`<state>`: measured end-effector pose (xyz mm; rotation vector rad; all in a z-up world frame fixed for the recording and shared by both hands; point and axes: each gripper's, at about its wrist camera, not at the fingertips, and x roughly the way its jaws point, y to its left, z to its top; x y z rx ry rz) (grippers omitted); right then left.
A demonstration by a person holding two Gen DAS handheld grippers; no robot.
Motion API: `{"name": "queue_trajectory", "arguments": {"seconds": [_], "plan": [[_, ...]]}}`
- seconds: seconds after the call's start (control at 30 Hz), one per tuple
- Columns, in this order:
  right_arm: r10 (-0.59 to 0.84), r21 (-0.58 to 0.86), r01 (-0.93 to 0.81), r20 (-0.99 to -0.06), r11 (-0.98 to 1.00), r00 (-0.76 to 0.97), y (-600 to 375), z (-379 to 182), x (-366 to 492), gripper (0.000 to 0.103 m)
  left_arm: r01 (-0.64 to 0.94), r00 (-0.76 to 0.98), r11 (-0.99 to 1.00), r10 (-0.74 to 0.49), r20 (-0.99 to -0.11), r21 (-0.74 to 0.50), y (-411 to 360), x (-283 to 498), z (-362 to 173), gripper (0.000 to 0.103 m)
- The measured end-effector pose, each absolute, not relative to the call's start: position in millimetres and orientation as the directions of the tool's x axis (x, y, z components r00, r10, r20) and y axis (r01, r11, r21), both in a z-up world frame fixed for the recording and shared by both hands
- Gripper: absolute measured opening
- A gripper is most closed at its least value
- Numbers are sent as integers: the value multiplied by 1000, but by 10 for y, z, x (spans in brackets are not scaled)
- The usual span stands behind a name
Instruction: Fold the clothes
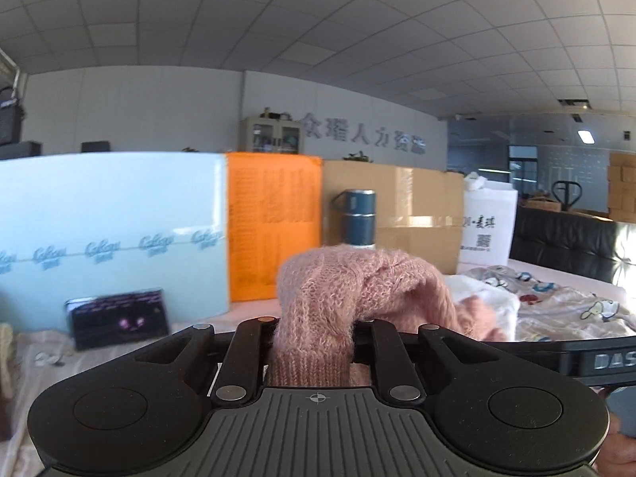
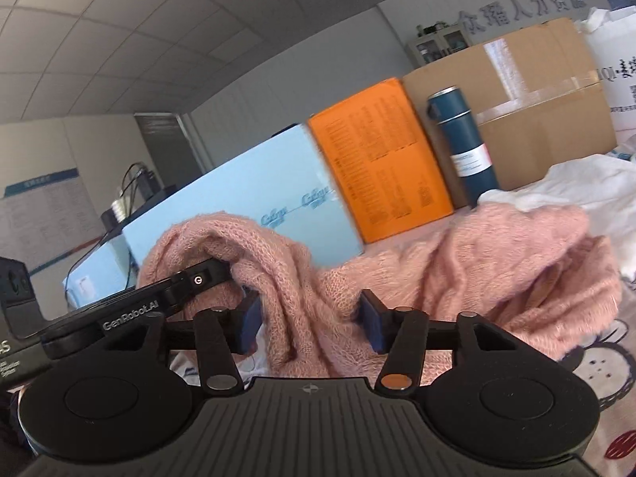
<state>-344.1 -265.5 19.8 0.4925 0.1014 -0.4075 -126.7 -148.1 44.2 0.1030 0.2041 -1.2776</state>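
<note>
Pink knitwear fills the middle of both views. In the left wrist view the pink sweater (image 1: 357, 298) is clamped between the fingers of the left gripper (image 1: 314, 338), a cabled fold being bunched up over them so that the fingertips themselves are hidden. In the right wrist view the same sweater (image 2: 457, 262) is seen spread across the patterned sheet (image 2: 608, 357), and a thick fold is draped between the blue-padded fingers (image 2: 373, 322) of the right gripper (image 2: 312, 322); these stand partly apart, and no firm pressing of the pads on the knit can be made out.

Only the right wrist view shows the left gripper (image 2: 206, 272) from outside, buried in a hump of the knit. Only the left wrist view shows a dark framed card (image 1: 119, 318) on the table and a black sofa (image 1: 572, 246) at the far right.

A white garment (image 2: 576, 187) is seen beyond the sweater. A blue flask (image 1: 359, 218), an orange box (image 1: 274, 226), a pale blue box (image 1: 115, 230) and a brown carton (image 1: 413, 214) are lined up behind.

Much of both views is softened by blur, and the wall lettering is hard to read.
</note>
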Motion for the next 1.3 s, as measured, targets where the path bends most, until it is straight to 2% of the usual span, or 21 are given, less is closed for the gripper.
{"name": "queue_trajectory", "arguments": {"seconds": [0.07,0.17,0.23,0.3,0.43,0.5,0.57,0.7,0.73,0.77,0.87,0.9,0.93,1.03,1.13,1.3], "plan": [[-299,413,359,-205,837,932,-2507,204,-3405,73,945,298,322,-924,-240,-63,-1334,-1070,352,15],[-293,362,349,-202,864,935,-2345,187,-3491,88,934,320,351,-906,-276,-69,-1131,-809,243,15],[-315,329,366,-198,870,928,-2274,169,-3583,89,931,327,361,-896,-301,-62,-1026,-687,173,15],[-401,316,448,-203,836,893,-2339,141,-3731,90,929,329,365,-885,-330,-52,-928,-622,103,15],[-612,328,653,-231,683,756,-2670,89,-4021,90,923,362,384,-856,-368,15,-715,-531,3,15],[-686,360,721,-246,591,685,-2856,58,-4149,90,904,417,422,-837,-354,66,-626,-455,6,15],[-716,409,749,-268,521,645,-3034,21,-4231,90,890,450,446,-826,-338,95,-569,-379,34,15],[-704,499,742,-315,448,637,-3304,-56,-4199,90,831,556,504,-778,-294,236,-527,-297,56,17],[-693,513,739,-331,438,641,-3354,-80,-4139,90,819,573,512,-763,-300,260,-531,-253,36,21],[-682,526,735,-346,428,644,-3404,-103,-4079,90,807,589,519,-747,-308,282,-537,-206,13,22],[-627,582,712,-398,392,670,-3547,-205,-3868,90,819,570,470,-739,-360,330,-484,-121,-56,47],[-599,601,704,-421,379,681,-3589,-250,-3804,90,825,558,448,-743,-368,346,-426,-114,-62,71],[-576,617,698,-440,364,689,-3619,-294,-3747,90,835,534,402,-758,-374,376,-350,-132,-51,88],[-556,638,697,-466,327,688,-3642,-412,-3684,90,857,440,240,-802,-404,457,-109,-191,8,91],[-552,649,694,-471,312,689,-3640,-473,-3701,90,887,342,124,-823,-453,445,54,-210,195,91],[-527,675,668,-463,312,713,-3627,-491,-3733,90,891,272,80,-882,-384,447,-221,-233,386,93]]}}
